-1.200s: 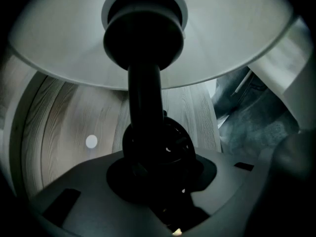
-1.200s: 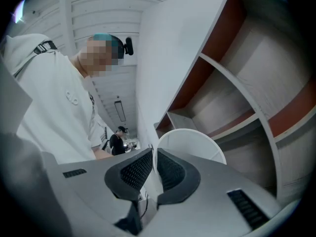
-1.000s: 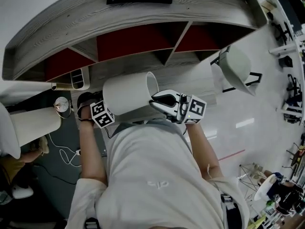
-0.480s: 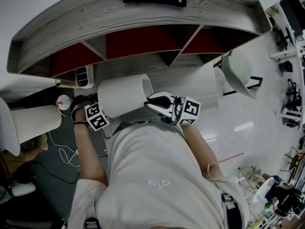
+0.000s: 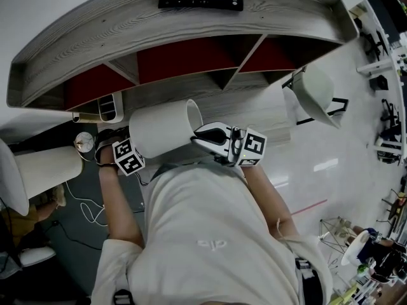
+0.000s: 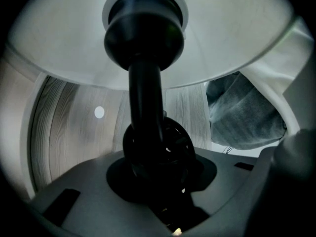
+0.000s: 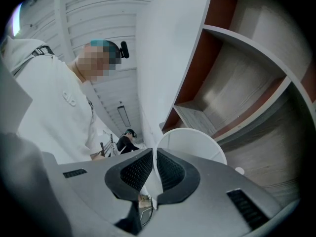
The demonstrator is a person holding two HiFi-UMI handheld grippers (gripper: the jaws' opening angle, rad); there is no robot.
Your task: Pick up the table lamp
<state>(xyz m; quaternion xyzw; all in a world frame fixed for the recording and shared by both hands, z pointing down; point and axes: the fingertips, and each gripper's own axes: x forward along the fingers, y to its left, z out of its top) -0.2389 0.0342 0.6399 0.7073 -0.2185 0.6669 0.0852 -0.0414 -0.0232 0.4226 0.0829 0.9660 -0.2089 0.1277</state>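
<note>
The table lamp is held up in front of the person, tipped on its side, its white cylindrical shade (image 5: 164, 128) between the two hands. In the head view my left gripper (image 5: 112, 143) is at the shade's left end, beside its marker cube. The left gripper view shows its jaws (image 6: 158, 174) shut on the lamp's black stem (image 6: 144, 98) under the shade (image 6: 148, 38). My right gripper (image 5: 201, 135) is at the shade's open right end. There its pads (image 7: 170, 169) pinch the shade's thin white rim (image 7: 156, 162).
A curved wooden shelf unit (image 5: 191, 24) with red-backed compartments stands just ahead, a black remote control (image 5: 200, 0) lying on top. A second white lamp (image 5: 44, 167) is at the left and a third lamp (image 5: 315, 91) at the right. White cable (image 5: 89, 208) lies on the floor.
The lamp and both grippers have shifted a little to the left together, then stayed still. Both grips are unchanged.
</note>
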